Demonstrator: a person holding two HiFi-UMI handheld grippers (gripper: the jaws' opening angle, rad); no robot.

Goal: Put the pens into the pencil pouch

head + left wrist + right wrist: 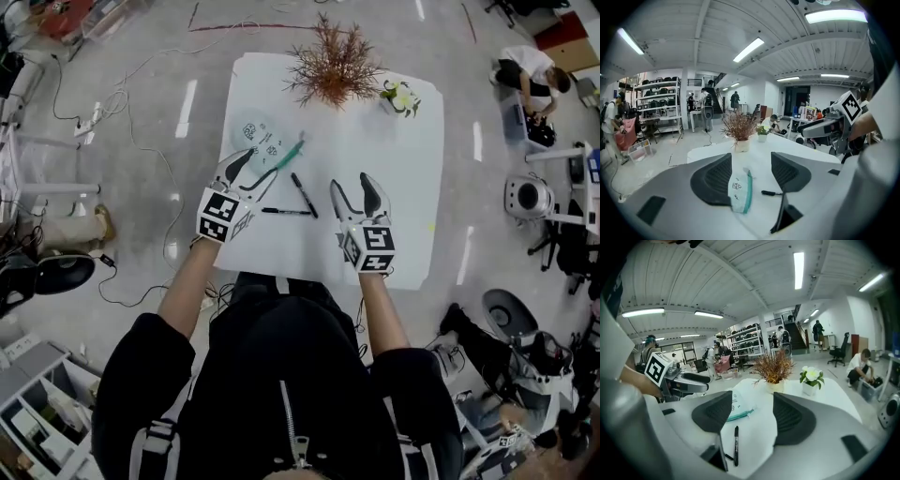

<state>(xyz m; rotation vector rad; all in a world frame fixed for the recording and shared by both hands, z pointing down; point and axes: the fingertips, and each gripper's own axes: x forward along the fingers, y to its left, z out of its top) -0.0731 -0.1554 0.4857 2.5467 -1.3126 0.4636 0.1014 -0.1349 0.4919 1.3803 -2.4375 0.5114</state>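
Your left tool (253, 174) and right tool (353, 192) are both spread, empty. Two pens (303, 195) lie between them, mid-counter (403, 169). Pouch (261, 139) lies near its left edge.

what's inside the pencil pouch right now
Its inside is hidden: the pencil pouch lies flat, and its fabric covers whatever it holds. One black pen and a second black pen lie outside it on the white table.
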